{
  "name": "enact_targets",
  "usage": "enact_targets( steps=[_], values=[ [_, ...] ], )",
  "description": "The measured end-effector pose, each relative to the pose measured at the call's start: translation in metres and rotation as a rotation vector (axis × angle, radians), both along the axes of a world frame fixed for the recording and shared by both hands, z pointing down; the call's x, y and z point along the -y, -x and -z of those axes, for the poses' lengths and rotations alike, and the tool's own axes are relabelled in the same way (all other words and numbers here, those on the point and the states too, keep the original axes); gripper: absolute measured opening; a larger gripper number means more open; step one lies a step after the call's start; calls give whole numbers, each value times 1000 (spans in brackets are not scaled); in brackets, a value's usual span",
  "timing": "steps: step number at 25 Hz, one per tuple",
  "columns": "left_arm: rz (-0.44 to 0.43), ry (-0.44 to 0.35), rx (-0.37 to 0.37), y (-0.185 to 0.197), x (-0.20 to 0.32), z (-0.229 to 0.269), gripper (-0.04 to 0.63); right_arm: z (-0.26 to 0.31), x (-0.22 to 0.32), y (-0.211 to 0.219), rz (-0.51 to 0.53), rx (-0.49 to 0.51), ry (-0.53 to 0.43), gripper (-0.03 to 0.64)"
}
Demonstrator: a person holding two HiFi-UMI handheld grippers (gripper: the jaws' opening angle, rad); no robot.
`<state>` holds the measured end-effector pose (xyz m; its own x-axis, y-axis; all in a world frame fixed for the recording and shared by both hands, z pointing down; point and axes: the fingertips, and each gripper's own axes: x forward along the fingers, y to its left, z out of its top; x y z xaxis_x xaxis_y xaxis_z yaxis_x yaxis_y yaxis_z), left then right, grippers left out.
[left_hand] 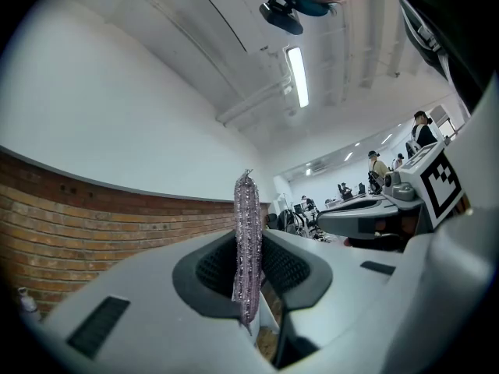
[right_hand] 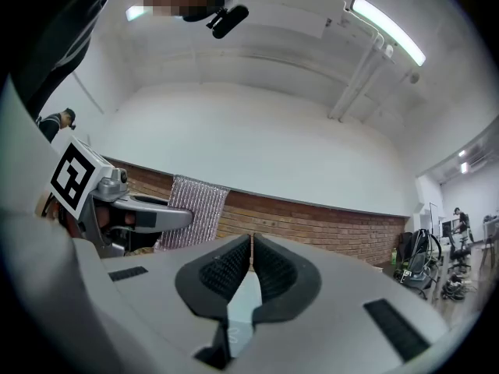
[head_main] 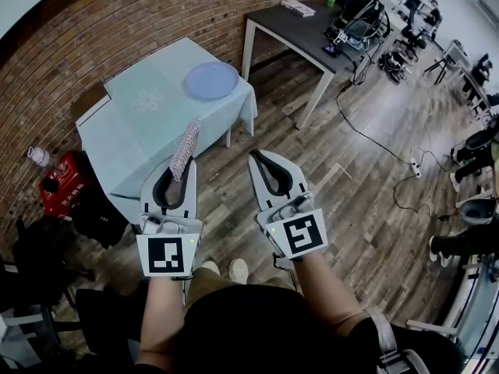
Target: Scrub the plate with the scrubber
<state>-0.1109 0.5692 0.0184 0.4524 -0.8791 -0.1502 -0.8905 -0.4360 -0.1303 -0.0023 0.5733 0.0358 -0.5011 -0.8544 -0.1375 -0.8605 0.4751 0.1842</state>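
left gripper point(head_main: 181, 170) point(left_hand: 249, 246): jaws pinched on scrubber point(head_main: 185, 148) point(left_hand: 247, 224); held low in front of person, over floor, short of table edge.
right gripper point(head_main: 257, 158) point(right_hand: 251, 246): jaws pressed together, nothing btwn them; held beside left one, approx same height, the two apart.
wood floor point(head_main: 351, 178): plank boards, filled most of head view; cables ran across it at right.
brick wall point(head_main: 117, 29): ran behind table at upper left; also seen as a low band in both gripper views.
table point(head_main: 117, 142): covered w/ pale blue cloth, stood against wall, ahead of both grippers.
dark desk point(head_main: 300, 26): white legs, further back & right of table, w/ gear piled on its far end.
red crate point(head_main: 66, 185): on floor just left of table.
plate point(head_main: 210, 80): round, pale lavender-blue, lay flat on table's far right corner; well apart from scrubber, neither gripper touching it.
scrubber detail: thin flat pad, silvery-lilac glittery weave; clamped by lower end, stood upright & edge-on btwn left jaws, most of it sticking out above tips; right gripper view showed its broad face point(right_hand: 191, 213).
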Motion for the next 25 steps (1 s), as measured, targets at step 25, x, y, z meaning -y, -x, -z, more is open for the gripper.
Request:
enact_targets(
  steps=[25],
  values=[
    [-23, -8, -8, -2, 65, 1, 80, -8, 55, -15, -50, 0, 21, 41]
  ],
)
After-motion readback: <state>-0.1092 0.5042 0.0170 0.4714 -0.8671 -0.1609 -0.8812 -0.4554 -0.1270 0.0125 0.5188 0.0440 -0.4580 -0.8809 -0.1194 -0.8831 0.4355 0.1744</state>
